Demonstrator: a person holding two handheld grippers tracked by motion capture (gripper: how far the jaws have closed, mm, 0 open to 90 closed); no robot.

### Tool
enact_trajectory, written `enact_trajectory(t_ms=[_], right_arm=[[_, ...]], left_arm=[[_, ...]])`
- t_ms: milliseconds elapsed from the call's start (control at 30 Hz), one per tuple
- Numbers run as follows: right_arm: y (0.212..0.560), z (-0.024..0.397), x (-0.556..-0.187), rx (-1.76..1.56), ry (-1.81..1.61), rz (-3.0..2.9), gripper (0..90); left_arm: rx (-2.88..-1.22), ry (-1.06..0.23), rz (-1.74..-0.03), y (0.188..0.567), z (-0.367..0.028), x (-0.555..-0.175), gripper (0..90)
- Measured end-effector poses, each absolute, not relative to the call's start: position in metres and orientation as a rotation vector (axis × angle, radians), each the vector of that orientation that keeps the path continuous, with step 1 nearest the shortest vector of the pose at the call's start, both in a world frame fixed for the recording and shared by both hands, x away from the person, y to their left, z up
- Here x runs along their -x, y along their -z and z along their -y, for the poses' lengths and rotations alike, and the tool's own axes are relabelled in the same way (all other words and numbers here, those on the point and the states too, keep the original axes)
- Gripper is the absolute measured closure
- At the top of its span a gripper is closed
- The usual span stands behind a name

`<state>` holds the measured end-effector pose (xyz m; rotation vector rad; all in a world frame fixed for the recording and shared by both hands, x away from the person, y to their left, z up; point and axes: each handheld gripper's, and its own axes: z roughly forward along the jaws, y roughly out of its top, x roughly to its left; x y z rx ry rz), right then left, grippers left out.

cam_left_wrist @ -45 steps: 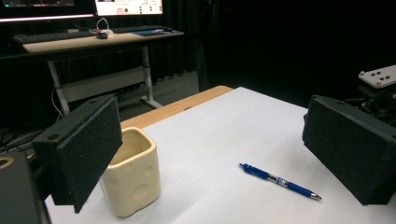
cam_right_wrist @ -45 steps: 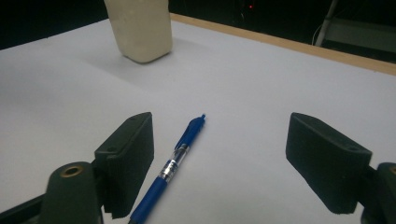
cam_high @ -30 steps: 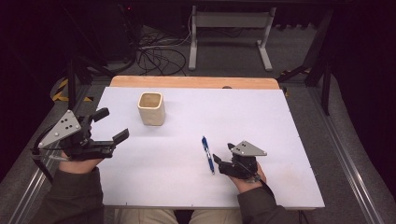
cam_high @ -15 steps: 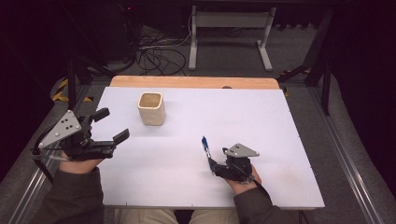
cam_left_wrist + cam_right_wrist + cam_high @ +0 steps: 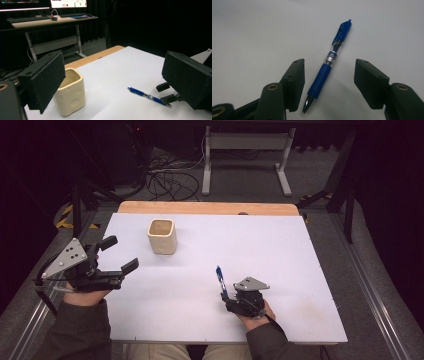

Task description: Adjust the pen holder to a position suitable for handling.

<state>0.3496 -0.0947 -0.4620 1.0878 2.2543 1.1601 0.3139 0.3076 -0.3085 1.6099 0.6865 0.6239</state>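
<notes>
Your right tongs (image 5: 328, 85) stand spread, straddling the blue pen (image 5: 325, 71), which lies flat on the desk (image 5: 300, 270), ungrasped. Left tongs (image 5: 120, 254) wait spread at nine o'clock, empty. Cream cup (image 5: 162, 236) sits at eleven o'clock. Likely the pickup is still to do.

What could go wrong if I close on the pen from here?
1. The pen lies between the open fingers of the right gripper, but nearer the left one and at a slant. Closing might push or spin it instead of pinching it.
2. Only the tip end sits between the fingers, so a lifted pen could droop or slip.
3. The cup stands well away toward the left gripper, so carrying it there gives a weak hold time to fail.
</notes>
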Motion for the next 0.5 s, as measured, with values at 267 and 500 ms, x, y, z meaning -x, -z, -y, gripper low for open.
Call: enact_trajectory(t_ms=[267,500], right_arm=[[0.4666,0.0866,-0.3458,-1.085,-1.087,-2.262,47.8],[0.4682,0.0851,-0.3447,-1.096,-1.063,-2.278,53.7]], left_arm=[[-1.615,-0.625,-0.681,0.3084,-0.3078,-0.3141,5.7],[-1.611,-0.622,-0.684,0.3088,-0.3077,-0.3145,5.8]])
